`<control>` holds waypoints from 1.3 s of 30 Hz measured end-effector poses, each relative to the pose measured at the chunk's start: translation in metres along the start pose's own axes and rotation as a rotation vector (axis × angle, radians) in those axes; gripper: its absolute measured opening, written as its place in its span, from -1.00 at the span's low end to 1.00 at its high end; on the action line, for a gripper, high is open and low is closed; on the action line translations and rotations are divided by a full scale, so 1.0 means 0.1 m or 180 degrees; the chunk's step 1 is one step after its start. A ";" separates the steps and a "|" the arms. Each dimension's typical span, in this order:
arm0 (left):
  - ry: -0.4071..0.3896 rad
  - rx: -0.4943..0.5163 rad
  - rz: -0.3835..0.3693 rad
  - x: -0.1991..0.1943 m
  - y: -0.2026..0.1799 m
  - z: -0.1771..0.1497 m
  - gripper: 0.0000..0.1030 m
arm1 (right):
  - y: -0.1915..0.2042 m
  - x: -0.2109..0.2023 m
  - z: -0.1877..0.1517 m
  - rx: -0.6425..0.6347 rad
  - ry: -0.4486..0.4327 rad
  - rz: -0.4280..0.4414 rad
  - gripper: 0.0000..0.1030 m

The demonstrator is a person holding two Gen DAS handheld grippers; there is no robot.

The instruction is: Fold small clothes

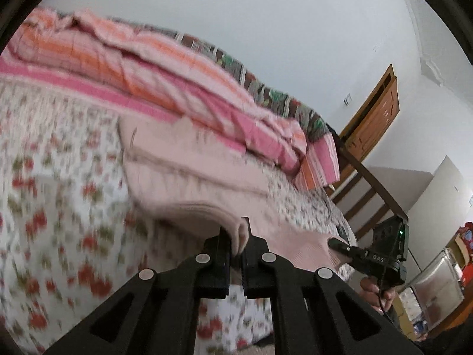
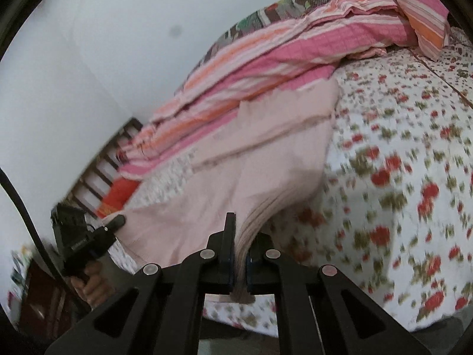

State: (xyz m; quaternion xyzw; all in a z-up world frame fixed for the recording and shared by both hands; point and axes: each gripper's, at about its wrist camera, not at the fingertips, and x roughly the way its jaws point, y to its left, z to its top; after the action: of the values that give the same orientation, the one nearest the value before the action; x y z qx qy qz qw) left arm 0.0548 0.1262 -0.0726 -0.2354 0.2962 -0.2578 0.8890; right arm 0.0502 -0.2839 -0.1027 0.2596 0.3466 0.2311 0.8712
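Observation:
A pale pink knitted garment [image 1: 189, 171] lies on the flowered bedsheet [image 1: 59, 177], its near hem lifted off the bed. My left gripper [image 1: 236, 236] is shut on one corner of that hem, with pink cloth bunched between its black fingers. The right gripper [image 1: 340, 244] shows at the right of the left wrist view, clamped on the other corner. In the right wrist view my right gripper [image 2: 241, 233] is shut on the ribbed hem of the garment [image 2: 260, 148], and the left gripper [image 2: 118, 222] pinches the far corner, held by a hand [image 2: 91, 290].
A pink and orange striped quilt [image 1: 142, 68] is heaped along the far side of the bed, with a striped pillow [image 2: 419, 9] beside it. Behind stand a dark wooden bed frame [image 1: 363, 177], a wooden door [image 1: 375, 112] and white walls. Flowered sheet [image 2: 399, 162] spreads right of the garment.

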 end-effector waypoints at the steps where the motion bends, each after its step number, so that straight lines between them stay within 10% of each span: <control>1: -0.0034 0.0001 0.0035 0.03 -0.02 0.08 -0.88 | 0.00 0.02 0.11 0.0066 -0.0032 0.0042 -0.90; 16: -0.0297 -0.0331 0.0504 1.21 0.44 1.15 -0.88 | -0.57 0.91 1.43 0.0950 -0.0138 0.0382 -0.90; 30: 0.0019 -0.0503 0.0884 2.40 1.12 1.53 -0.84 | -1.20 2.10 2.06 0.1045 0.0205 -0.0048 -0.78; 33: 0.0121 -0.0582 0.0961 2.48 1.20 1.56 -0.30 | -1.23 2.19 2.08 0.0913 0.0255 -0.0265 -0.16; 36: 0.0001 -0.0497 0.0890 2.37 1.17 1.55 0.18 | -1.16 2.10 2.06 0.0737 0.0221 -0.0233 -0.11; 39: -0.0006 -0.0389 0.0937 2.24 1.08 1.50 0.24 | -0.98 1.90 1.98 0.0484 0.0229 -0.0358 -0.10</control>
State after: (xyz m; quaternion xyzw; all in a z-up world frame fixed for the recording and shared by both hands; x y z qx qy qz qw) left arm 0.3410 0.1139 -0.1175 -0.2432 0.3418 -0.1059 0.9015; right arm 0.3392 -0.3059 -0.1309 0.2967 0.4082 0.1640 0.8476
